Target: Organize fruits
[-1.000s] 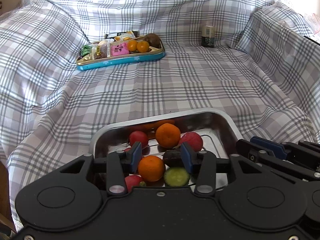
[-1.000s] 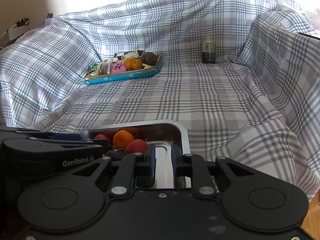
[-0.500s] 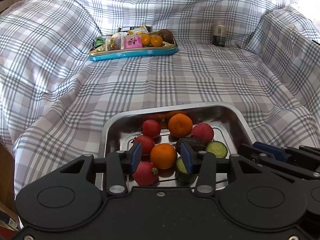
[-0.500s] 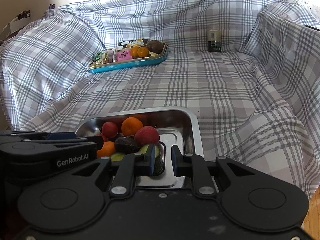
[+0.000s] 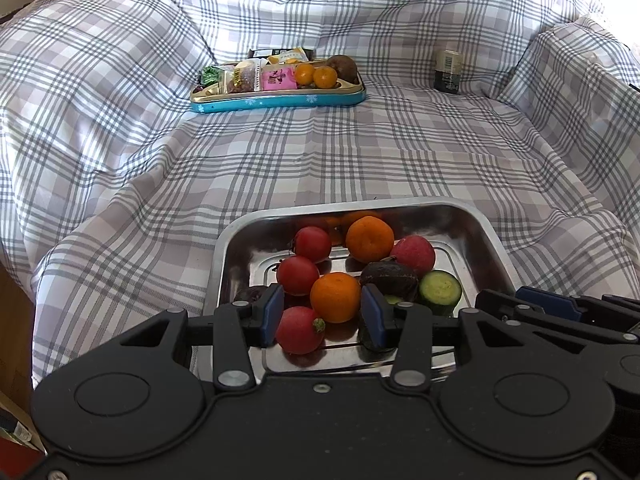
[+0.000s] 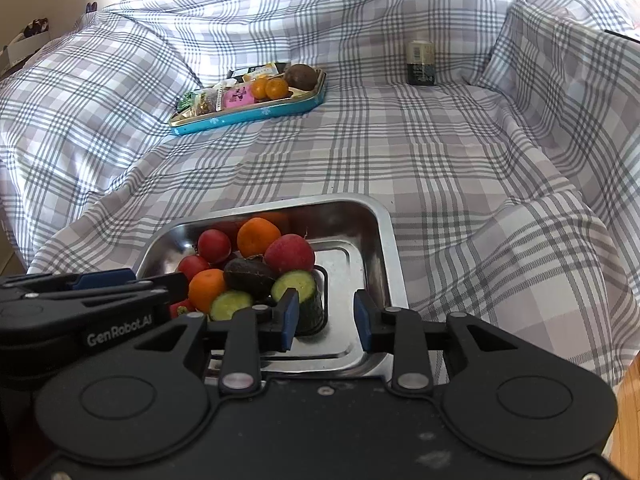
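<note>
A steel tray (image 5: 219, 264) near the front holds tomatoes (image 5: 298, 275), two oranges (image 5: 335, 297), red radishes (image 5: 300, 330), a dark avocado (image 5: 390, 278) and cucumber pieces (image 5: 440, 288). My left gripper (image 5: 322, 314) hangs open over the near fruits; the front orange shows between its pads, untouched. In the right wrist view my right gripper (image 6: 325, 316) is over the tray's (image 6: 394, 264) bare right side. Its jaws are opening, with only tray floor between them. An upright cucumber stub (image 6: 298, 286) stands just past its left pad.
A blue tin (image 5: 280, 102) with snack packets, two small oranges and a brown fruit sits at the back. A dark jar (image 5: 447, 70) stands at the back right. Plaid cloth (image 5: 320, 160) covers the seat and rises on all sides; wood floor shows at the corners.
The right gripper's jaws have gone from shut to parted. Both views now take in more of the steel tray, and the cucumber stub has come into sight by the right gripper.
</note>
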The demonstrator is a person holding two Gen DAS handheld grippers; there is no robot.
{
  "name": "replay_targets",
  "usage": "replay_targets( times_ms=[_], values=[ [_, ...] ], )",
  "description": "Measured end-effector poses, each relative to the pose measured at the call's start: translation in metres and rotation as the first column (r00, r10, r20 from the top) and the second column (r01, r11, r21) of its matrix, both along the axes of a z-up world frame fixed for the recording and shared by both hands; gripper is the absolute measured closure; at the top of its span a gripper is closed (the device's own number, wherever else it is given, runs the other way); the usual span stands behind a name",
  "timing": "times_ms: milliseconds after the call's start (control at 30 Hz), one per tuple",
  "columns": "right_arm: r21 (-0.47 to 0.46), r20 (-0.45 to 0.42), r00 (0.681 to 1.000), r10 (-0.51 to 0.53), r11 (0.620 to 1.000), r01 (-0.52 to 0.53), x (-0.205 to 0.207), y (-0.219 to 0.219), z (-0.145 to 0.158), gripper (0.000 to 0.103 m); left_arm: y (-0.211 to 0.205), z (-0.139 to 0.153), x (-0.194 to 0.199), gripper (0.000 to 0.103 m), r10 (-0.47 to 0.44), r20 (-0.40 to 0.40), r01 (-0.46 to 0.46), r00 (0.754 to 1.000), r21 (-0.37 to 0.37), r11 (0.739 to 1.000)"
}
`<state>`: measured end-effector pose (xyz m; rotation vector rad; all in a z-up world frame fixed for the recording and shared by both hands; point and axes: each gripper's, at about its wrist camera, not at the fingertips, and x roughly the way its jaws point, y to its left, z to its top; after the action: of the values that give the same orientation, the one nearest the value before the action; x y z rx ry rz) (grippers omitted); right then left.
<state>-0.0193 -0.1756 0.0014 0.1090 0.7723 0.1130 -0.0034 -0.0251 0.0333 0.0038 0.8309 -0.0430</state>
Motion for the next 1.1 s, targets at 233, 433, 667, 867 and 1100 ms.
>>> replay_targets(
  times_ms=[233,433,667,867,1100],
  values=[
    [0.006,-0.003,1.0,-0.007,1.0,0.007,-0.0012,-0.0007,-0.0005,0.07,0.0014,0.0001,-0.0008,0.051,0.004,0.003,-0.004,1.0,-0.001,1.0],
    [0.009,-0.003,1.0,-0.009,1.0,0.009,-0.0018,-0.0011,-0.0006,0.07,-0.0006,-0.0002,-0.0018,0.051,0.002,0.004,-0.003,1.0,0.005,1.0],
    [0.009,-0.002,1.0,-0.008,1.0,0.008,-0.002,-0.0015,-0.0006,0.07,0.0009,-0.0006,-0.002,0.051,0.013,-0.003,-0.013,1.0,0.005,1.0],
    [0.008,-0.002,1.0,-0.007,1.0,0.007,-0.0019,-0.0013,-0.0007,0.07,0.0024,-0.001,-0.0015,0.051,0.022,-0.006,-0.022,1.0,0.001,1.0],
    [0.008,-0.002,1.0,-0.007,1.0,0.007,-0.0017,-0.0017,-0.0007,0.07,0.0032,-0.0015,-0.0016,0.051,0.022,-0.007,-0.022,1.0,-0.001,1.0]
  ],
)
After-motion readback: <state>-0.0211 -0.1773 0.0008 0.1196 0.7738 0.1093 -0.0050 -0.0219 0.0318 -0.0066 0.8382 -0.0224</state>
